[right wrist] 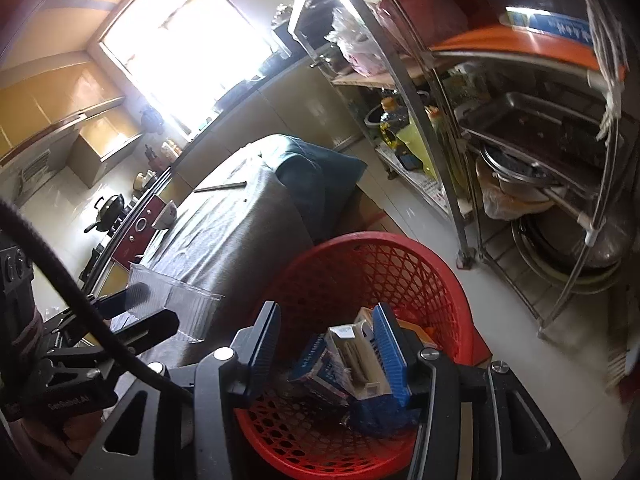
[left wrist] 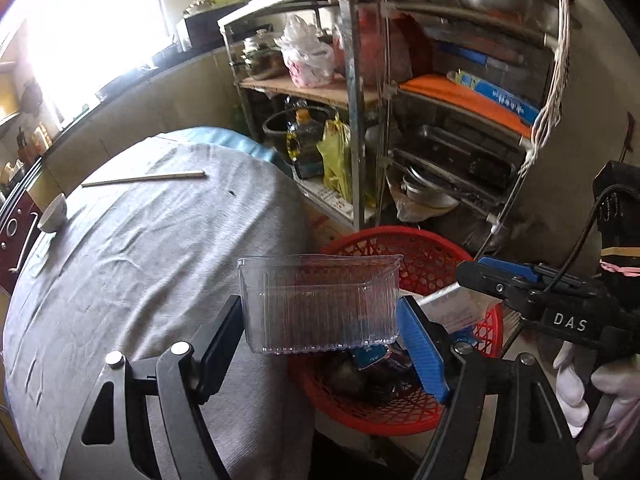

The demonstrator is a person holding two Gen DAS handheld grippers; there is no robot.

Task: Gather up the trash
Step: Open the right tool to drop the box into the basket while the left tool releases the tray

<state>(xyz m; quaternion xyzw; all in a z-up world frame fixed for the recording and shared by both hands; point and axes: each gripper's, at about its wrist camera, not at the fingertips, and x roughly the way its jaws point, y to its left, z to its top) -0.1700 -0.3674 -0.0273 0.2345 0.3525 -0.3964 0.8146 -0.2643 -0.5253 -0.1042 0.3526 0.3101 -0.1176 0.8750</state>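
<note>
Left gripper [left wrist: 320,344]: black frame, silver screws — one blue ribbed pad
Right gripper [right wrist: 328,354]: black body, "DAS" lettering, black cable — blue pad
Hand [left wrist: 596,392]: white glove

Red basket [right wrist: 400,264] mouth seems open above; table [left wrist: 140,240] edge flanks it.

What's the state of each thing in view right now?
Clear ribbed plastic container: empty, held between left gripper fingers, partly over the basket.
Right gripper: open, empty, over the basket.
Red plastic mesh basket: upright on floor, partly filled with cartons.
White bowl: tilted on grey cloth.
</note>
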